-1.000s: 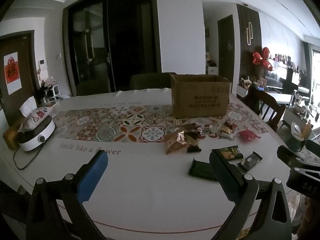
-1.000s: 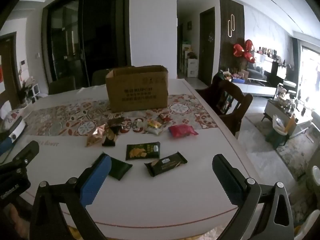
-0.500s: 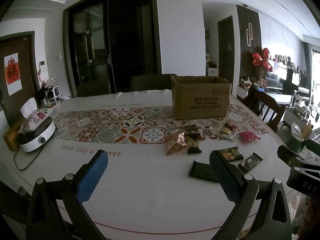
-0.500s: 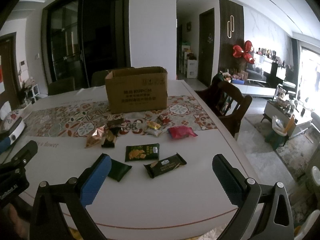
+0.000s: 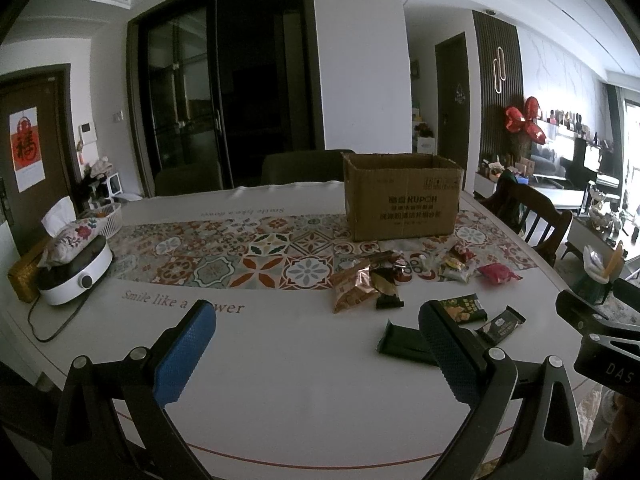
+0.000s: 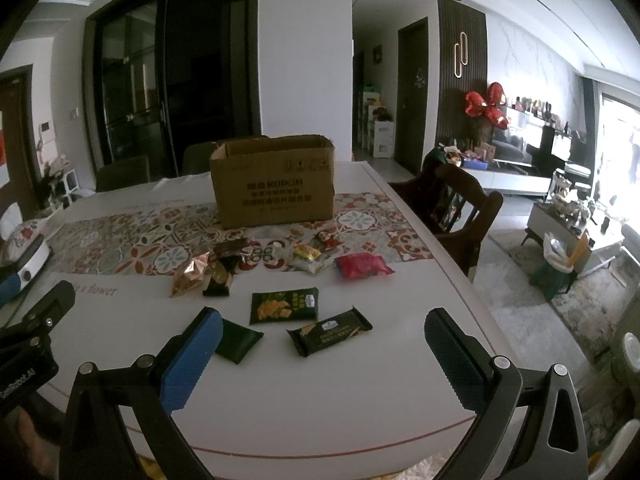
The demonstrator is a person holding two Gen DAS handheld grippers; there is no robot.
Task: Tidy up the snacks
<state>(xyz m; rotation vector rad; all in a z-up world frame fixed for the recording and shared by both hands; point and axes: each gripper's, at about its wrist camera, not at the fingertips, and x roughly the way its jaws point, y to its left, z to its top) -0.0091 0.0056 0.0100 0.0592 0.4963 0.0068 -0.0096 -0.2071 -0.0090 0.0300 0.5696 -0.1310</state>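
Your left gripper point(image 5: 316, 344) and right gripper point(image 6: 322, 354) hover, jaws spread and empty. The snack packets point(image 6: 284, 306) lie loose on the table point(image 6: 320, 392) before the open cardboard box point(image 6: 274, 182); likely light, crinkly and slippery, so pinch a sealed edge. One dark packet point(image 6: 238, 344) is half-hidden behind your fingertip point(image 6: 192, 356); box contents unseen.

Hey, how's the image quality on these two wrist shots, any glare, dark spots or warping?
Left wrist view: fisheye bends the table edge, corners are black, the dark doors hide detail. Right wrist view: the window at far right is blown out with glare, while the cardboard box and snack packets are sharp and evenly lit.
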